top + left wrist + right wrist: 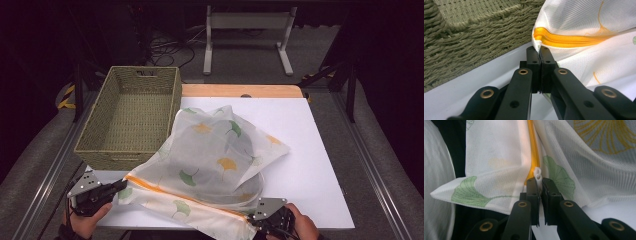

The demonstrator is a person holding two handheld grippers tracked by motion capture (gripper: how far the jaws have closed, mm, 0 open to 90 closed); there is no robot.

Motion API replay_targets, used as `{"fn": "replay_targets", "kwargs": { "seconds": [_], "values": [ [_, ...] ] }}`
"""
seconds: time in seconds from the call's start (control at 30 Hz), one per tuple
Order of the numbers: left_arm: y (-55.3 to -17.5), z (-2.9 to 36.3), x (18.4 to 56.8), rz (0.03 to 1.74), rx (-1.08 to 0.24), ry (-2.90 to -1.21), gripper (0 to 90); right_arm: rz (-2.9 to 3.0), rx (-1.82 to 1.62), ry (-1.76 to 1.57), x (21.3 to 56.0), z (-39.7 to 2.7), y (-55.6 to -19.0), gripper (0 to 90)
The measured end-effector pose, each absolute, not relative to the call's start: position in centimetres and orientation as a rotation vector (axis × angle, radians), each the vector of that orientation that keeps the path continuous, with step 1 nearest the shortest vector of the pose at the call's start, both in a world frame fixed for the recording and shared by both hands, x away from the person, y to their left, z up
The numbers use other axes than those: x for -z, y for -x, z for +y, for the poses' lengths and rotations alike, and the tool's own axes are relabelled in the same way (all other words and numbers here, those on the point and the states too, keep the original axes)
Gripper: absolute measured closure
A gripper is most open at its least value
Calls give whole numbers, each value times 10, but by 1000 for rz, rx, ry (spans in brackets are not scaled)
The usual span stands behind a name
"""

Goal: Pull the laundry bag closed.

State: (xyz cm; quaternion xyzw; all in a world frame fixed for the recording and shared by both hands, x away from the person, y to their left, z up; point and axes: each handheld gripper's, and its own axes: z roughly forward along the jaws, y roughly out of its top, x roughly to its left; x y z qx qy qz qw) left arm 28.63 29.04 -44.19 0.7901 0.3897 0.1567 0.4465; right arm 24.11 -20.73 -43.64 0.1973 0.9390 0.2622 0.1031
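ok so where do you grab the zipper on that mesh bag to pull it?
Probably the small white pull tab at the end of the orange zipper, approached in line with the zipper from the table's near edge. It sticks out flat, so jaws can pinch its faces. The right gripper already does; the left gripper pinches the opposite end.

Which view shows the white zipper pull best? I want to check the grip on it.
The right gripper view: the zipper pull stands close up between the right hand-held gripper jaws. The high view hides it behind that gripper; the left gripper view gives the orange zipper's other end.
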Motion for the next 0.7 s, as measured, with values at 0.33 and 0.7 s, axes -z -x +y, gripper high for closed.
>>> {"fn": "replay_targets", "kwargs": {
  "seconds": [0.33,0.7],
  "values": [
    [-283,294,446,847,-383,-1988,665,2731,-819,-623,434,-216,-244,885],
    [-276,293,438,806,-450,-1924,171,2500,-1079,-667,416,-231,-253,666]
  ]
}}
